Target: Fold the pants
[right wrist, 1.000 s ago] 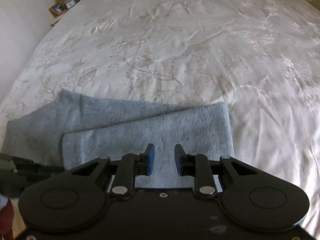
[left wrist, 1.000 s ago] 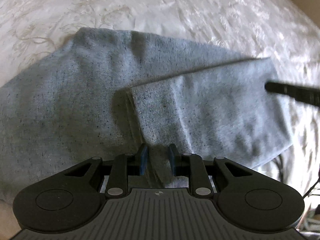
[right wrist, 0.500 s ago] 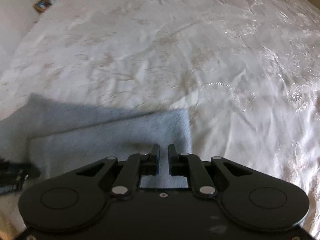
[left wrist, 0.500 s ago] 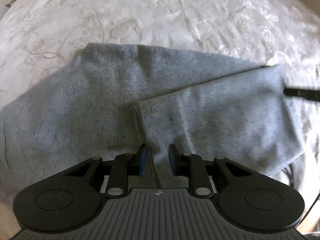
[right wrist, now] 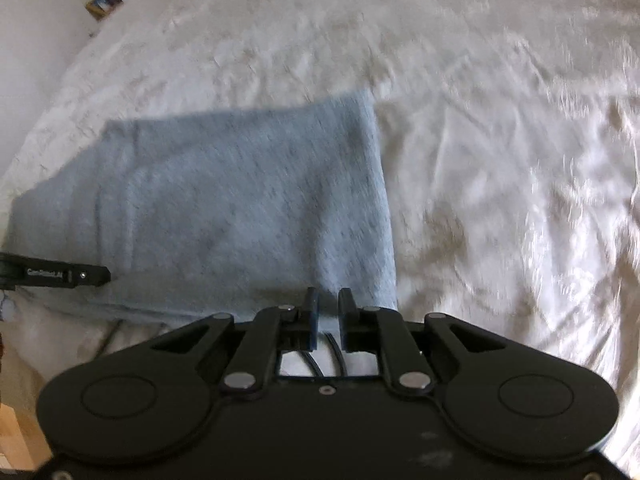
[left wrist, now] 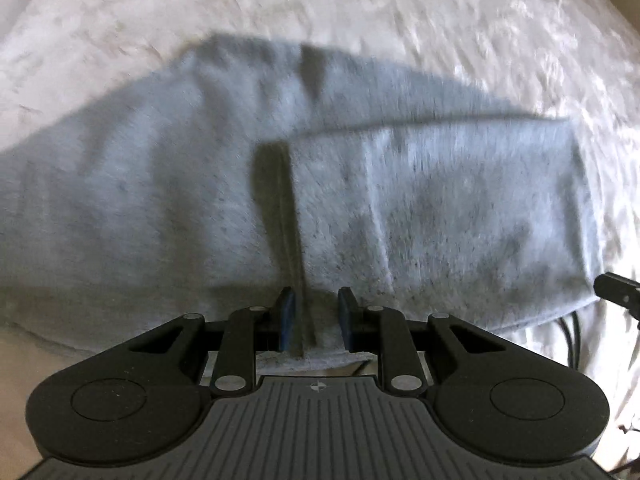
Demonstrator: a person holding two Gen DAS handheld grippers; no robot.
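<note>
We see the grey pants (left wrist: 200,184) lying flat on the white bedspread (left wrist: 440,20), with one leg (left wrist: 460,208) folded back across the rest. Our left gripper (left wrist: 316,320) sits at the near hem, its jaws apart with a dark fold of cloth between them, not pinched. Our right gripper (right wrist: 328,316) hovers at the near edge of the pants (right wrist: 240,208), jaws narrowly parted, holding nothing.
</note>
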